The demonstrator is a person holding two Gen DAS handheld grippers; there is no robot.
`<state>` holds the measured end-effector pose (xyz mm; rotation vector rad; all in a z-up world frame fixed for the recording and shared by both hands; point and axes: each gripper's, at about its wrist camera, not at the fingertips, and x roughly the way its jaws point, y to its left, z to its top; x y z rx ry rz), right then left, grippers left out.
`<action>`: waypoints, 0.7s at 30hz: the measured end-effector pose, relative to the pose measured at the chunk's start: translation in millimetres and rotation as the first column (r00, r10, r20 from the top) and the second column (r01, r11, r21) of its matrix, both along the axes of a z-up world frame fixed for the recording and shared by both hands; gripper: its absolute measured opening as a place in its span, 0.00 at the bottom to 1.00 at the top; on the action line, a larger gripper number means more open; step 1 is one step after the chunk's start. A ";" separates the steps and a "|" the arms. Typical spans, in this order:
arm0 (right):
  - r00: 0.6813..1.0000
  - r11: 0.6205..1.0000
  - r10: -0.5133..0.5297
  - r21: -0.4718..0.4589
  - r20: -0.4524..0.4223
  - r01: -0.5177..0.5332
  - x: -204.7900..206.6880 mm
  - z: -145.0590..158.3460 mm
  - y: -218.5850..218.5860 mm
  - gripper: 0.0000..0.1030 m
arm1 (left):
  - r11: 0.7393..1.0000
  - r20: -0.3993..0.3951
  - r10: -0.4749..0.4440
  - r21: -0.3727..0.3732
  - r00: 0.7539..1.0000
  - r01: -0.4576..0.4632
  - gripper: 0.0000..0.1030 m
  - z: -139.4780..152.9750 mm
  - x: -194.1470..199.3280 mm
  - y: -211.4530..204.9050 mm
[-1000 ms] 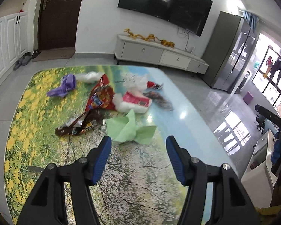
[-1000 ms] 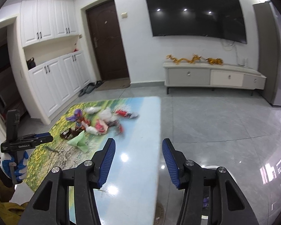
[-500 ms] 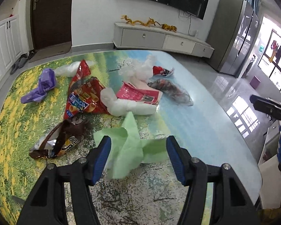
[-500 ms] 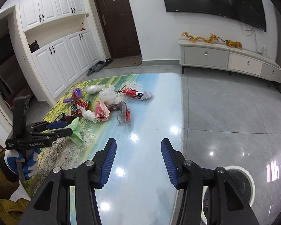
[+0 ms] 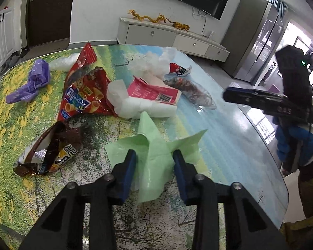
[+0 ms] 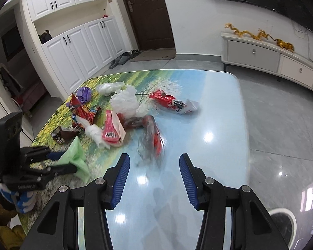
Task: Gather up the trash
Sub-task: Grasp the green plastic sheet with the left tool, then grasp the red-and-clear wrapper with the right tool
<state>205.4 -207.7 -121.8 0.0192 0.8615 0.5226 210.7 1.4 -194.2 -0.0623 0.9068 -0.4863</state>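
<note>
On the picture-printed table [image 5: 229, 156] a green plastic bag [image 5: 156, 145] lies crumpled between the fingers of my left gripper [image 5: 153, 156], whose jaws are closing around it. Beyond it lie a red snack bag [image 5: 83, 95], a brown wrapper [image 5: 50, 154], a purple bag [image 5: 31, 83], a pink tissue pack [image 5: 154, 91] and a clear wrapper [image 5: 189, 91]. My right gripper [image 6: 153, 162] hangs open over the table's blue side, just short of that clear wrapper [image 6: 152, 137], with nothing between its fingers. The right wrist view shows the left gripper [image 6: 58, 162] at the green bag [image 6: 76, 154].
A white plastic bag [image 5: 152, 62] and a small red wrapper [image 5: 177, 69] lie farther back. A round white bin [image 6: 281, 225] stands on the floor beside the table's right edge. White cabinets [image 6: 73, 48] and a low TV cabinet [image 6: 260, 54] line the walls.
My left gripper came down onto the green bag and its jaws narrowed around it. My right gripper dropped and moved in over the table toward the clear wrapper.
</note>
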 end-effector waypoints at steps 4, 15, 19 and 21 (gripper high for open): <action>1.000 1.000 0.019 -0.010 -0.015 -0.020 21.4 -10.4 14.9 0.40 | 1.000 0.016 0.002 0.003 1.000 -0.002 0.26 0.0 -1.8 -3.7; 0.999 0.998 -0.022 -0.060 -0.049 0.019 32.4 -30.5 13.9 0.06 | 0.997 0.028 0.055 -0.047 0.998 -0.054 0.23 6.7 -18.5 0.4; 0.998 0.997 -0.062 -0.053 -0.027 0.060 11.1 -21.0 -2.9 0.06 | 0.996 0.045 0.060 -0.063 0.997 -0.057 0.23 16.1 -31.3 2.2; 0.997 0.996 -0.077 -0.043 -0.017 0.077 -6.5 -14.6 -12.3 0.06 | 0.996 0.056 0.060 -0.075 0.997 -0.056 0.23 22.9 -39.6 2.0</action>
